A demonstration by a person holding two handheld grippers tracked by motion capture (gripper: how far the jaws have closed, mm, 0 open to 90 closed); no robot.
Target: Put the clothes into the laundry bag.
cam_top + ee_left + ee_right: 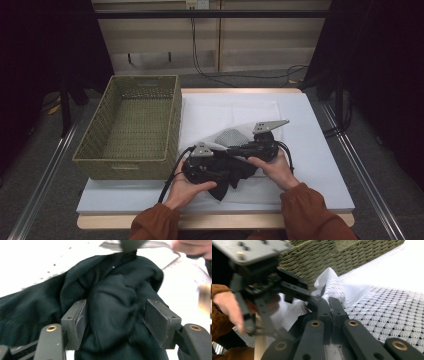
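A dark cloth lies bunched at the front of the white pad, partly tucked under a white dotted mesh bag. My left gripper is open, and a fold of the dark cloth bulges between its pads without being pinched. My right gripper is shut on the edge of the mesh bag, which it lifts into a small peak. In the right gripper view, the left gripper is close by on the left, in the person's hand.
An olive woven basket stands on the left part of the table, touching the white pad. Its wall rises just behind the mesh bag. The pad's right and far parts are bare. Cables hang behind the table.
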